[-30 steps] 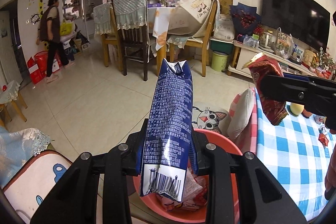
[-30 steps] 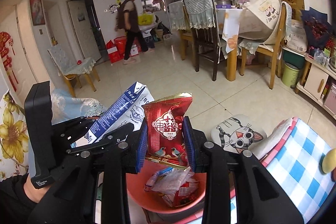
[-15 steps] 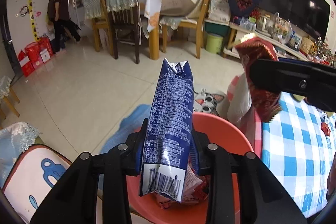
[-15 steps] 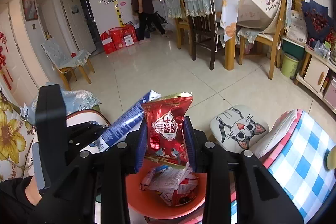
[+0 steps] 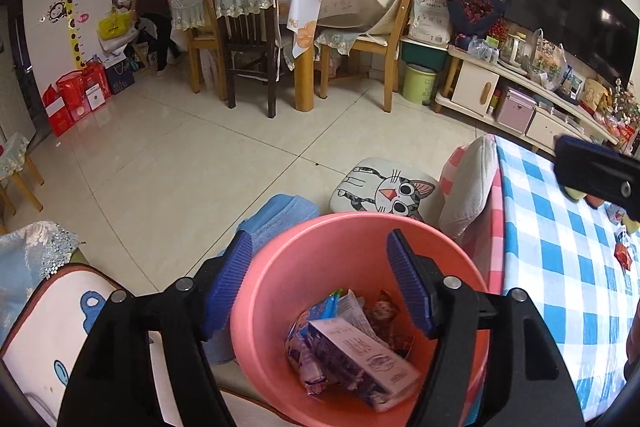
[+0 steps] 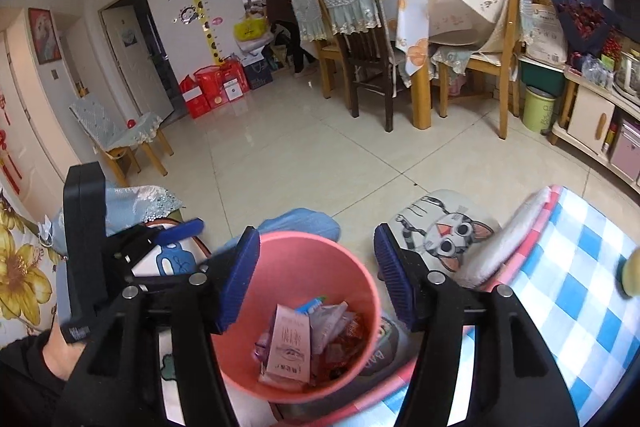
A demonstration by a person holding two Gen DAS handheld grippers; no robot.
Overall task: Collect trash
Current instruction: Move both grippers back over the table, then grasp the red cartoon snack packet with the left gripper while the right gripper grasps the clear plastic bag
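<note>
A pink bin (image 5: 340, 227) stands on the floor below both grippers and holds a milk carton (image 5: 356, 355) lying on several wrappers. My left gripper (image 5: 318, 279) hangs over the bin, its jaws opening with nothing between them. In the right wrist view the same bin (image 6: 304, 255) shows the carton (image 6: 288, 347) beside a red wrapper (image 6: 348, 331). My right gripper (image 6: 316, 279) is also above the bin, jaws opening and empty. The left gripper (image 6: 86, 247) appears at that view's left edge.
A table with a blue checked cloth (image 5: 560, 267) borders the bin on the right, with a yellow fruit (image 6: 630, 275) on it. A cat cushion (image 5: 384, 187) lies behind the bin. Dining chairs, a green bin (image 5: 418, 83) and a person (image 5: 160, 3) stand far off.
Both grippers have opened. The blue carton and the red snack packet have dropped out of them into the pink bin. The right gripper has drawn back to the right.
</note>
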